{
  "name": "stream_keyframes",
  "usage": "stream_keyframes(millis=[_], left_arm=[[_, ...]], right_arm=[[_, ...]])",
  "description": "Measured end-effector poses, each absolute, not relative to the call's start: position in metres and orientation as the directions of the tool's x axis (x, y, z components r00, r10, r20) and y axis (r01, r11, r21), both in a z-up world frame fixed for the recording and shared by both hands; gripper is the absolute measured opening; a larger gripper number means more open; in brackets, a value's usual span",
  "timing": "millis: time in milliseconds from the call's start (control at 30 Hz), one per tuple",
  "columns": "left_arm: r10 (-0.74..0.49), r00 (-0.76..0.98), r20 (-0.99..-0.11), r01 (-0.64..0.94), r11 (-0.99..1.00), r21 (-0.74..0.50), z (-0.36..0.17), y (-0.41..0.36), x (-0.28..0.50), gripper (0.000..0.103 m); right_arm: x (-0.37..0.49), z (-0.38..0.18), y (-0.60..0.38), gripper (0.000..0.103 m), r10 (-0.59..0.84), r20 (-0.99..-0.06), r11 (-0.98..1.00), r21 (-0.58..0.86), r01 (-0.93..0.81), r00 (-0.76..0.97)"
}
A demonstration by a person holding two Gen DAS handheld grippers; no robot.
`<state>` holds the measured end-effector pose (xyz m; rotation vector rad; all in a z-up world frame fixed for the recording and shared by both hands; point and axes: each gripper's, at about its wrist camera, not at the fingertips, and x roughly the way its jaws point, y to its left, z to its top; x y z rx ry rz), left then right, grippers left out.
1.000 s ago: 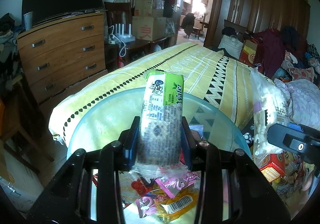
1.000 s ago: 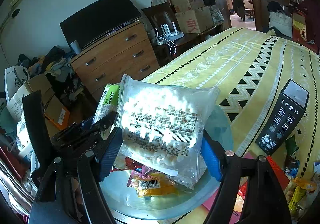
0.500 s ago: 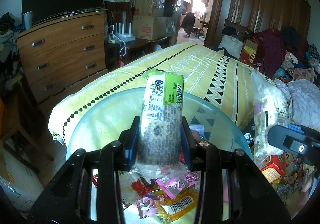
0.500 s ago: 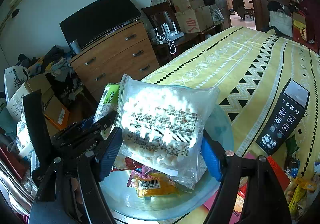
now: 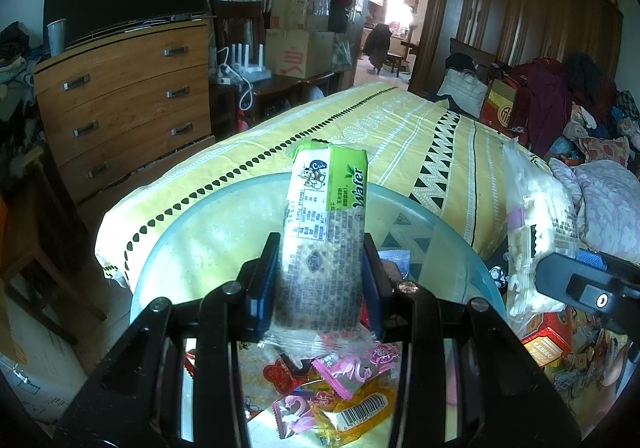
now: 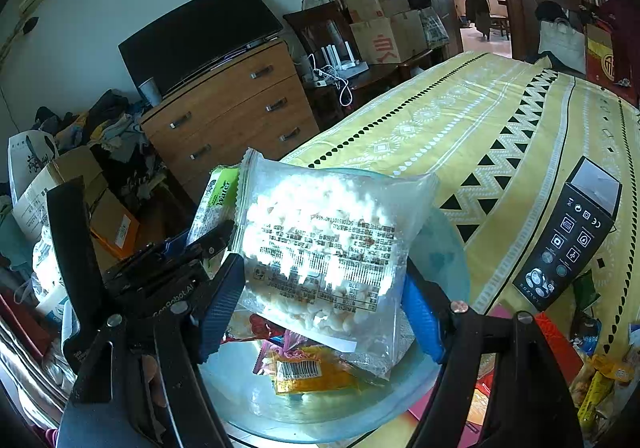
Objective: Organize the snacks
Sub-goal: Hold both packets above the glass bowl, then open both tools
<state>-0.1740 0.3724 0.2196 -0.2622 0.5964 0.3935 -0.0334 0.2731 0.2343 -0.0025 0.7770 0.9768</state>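
My left gripper is shut on a green wafer pack, held upright above a round light-blue glass bowl. My right gripper is shut on a clear bag of white puffed snacks, held over the same bowl. The bag also shows at the right of the left wrist view, and the wafer pack shows left of the bag in the right wrist view. Small candy packets, pink and orange, lie in the bowl's bottom.
The bowl stands at the edge of a yellow patterned bedspread. A black product box lies on the bed to the right. More snack packs are scattered at the right. A wooden dresser stands to the left.
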Motion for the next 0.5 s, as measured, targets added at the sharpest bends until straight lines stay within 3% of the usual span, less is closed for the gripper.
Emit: stream_keyframes(millis=[500], left_arm=[[0.285, 0.754, -0.592, -0.436, 0.891, -0.127, 0.2176, 0.3717, -0.1747, 0.038]], right_arm=[[-0.0353, 0.2313, 0.2755, 0.079, 0.740, -0.596, 0.579, 0.329, -0.745, 0.312]])
